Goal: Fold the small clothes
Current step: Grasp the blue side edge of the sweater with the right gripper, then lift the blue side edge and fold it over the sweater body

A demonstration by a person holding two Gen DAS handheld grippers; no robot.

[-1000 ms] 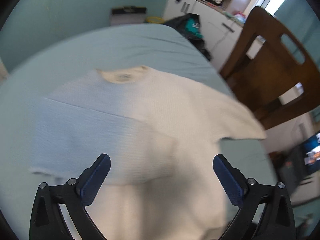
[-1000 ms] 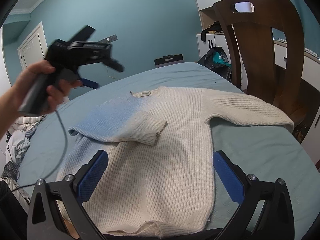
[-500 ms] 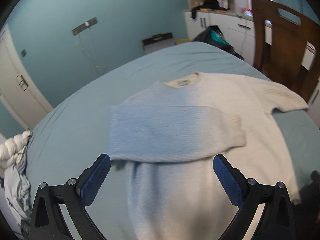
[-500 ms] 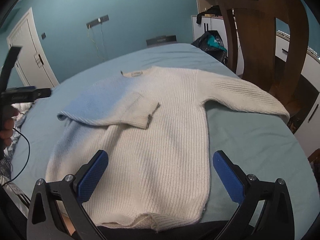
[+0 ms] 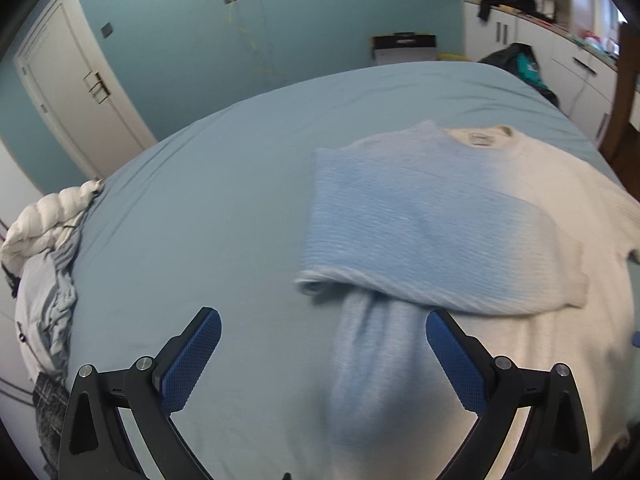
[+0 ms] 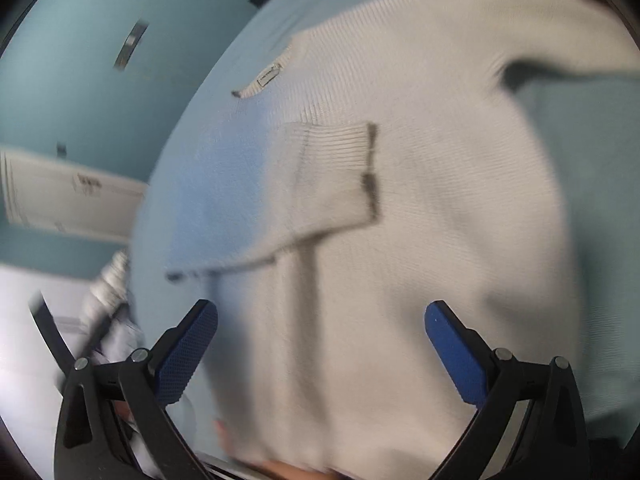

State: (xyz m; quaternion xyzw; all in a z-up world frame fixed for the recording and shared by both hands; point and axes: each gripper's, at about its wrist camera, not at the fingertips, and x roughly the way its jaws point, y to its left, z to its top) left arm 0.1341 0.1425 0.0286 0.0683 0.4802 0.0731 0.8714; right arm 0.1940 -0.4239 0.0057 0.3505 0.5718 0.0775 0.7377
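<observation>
A ribbed knit sweater, cream fading to light blue, lies flat on the blue bed sheet. Its left sleeve is folded across the chest. My left gripper is open above the sweater's lower left edge, holding nothing. In the right wrist view the image is blurred and tilted; the sweater fills it, and the folded sleeve's cuff lies on the chest. My right gripper is open over the sweater's body. The other sleeve stretches out to the far right.
A pile of white and grey bedding lies at the bed's left edge. A white door stands in the teal wall. White cabinets with clothes on them and a dark wooden chair stand right of the bed.
My left gripper has swung left and down toward the sweater's lower left edge. My right gripper has tilted and moved close over the sweater body. The sweater has not moved.
</observation>
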